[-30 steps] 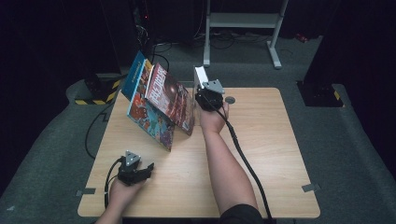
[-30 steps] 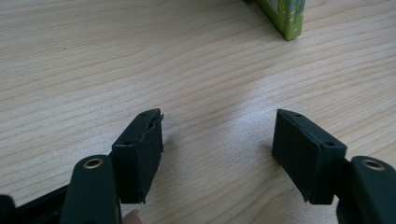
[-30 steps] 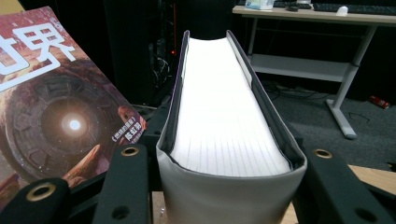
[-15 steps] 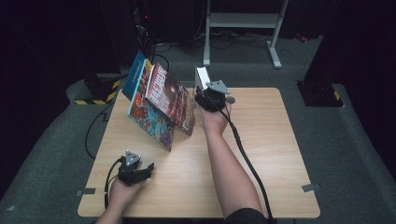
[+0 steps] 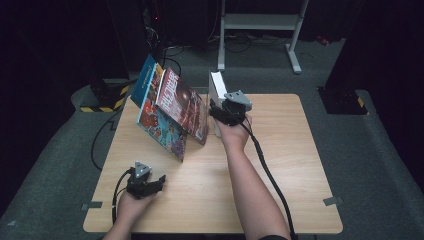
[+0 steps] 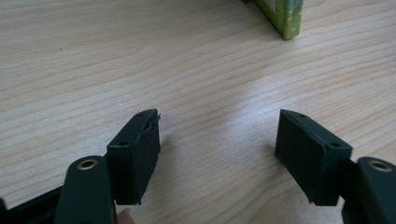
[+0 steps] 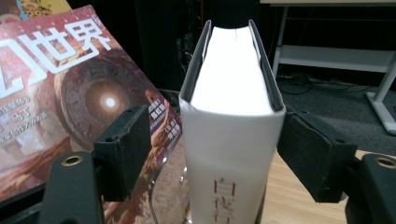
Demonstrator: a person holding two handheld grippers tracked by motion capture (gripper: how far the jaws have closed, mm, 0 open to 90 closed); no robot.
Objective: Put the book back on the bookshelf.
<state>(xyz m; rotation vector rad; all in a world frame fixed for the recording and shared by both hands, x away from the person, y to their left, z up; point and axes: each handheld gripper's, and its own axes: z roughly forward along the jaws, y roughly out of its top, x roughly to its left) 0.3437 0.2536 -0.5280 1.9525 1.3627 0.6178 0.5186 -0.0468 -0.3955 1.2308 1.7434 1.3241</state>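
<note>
A thick white book [image 5: 216, 90] stands upright on its end at the back middle of the wooden table [image 5: 290, 165]. My right gripper [image 5: 221, 112] straddles its spine; in the right gripper view the white book [image 7: 231, 116] sits between the jaws of this gripper [image 7: 217, 154]. The right jaw touches the cover and the left jaw stands a little off it, so the gripper is open. My left gripper [image 5: 150, 182] rests low at the near left of the table, open, and its view [image 6: 217, 144] has bare wood between the jaws.
To the left of the white book, three books lean toward it: a red magazine [image 5: 182, 105] [image 7: 70, 93] in front, a blue illustrated one [image 5: 160, 127] and a teal one [image 5: 145, 75] behind. A green book corner [image 6: 282, 16] shows far ahead of the left gripper. A cable [image 5: 270, 175] trails along the right arm.
The right hand has shifted slightly at the white book, which stays upright. The left gripper has not moved.
</note>
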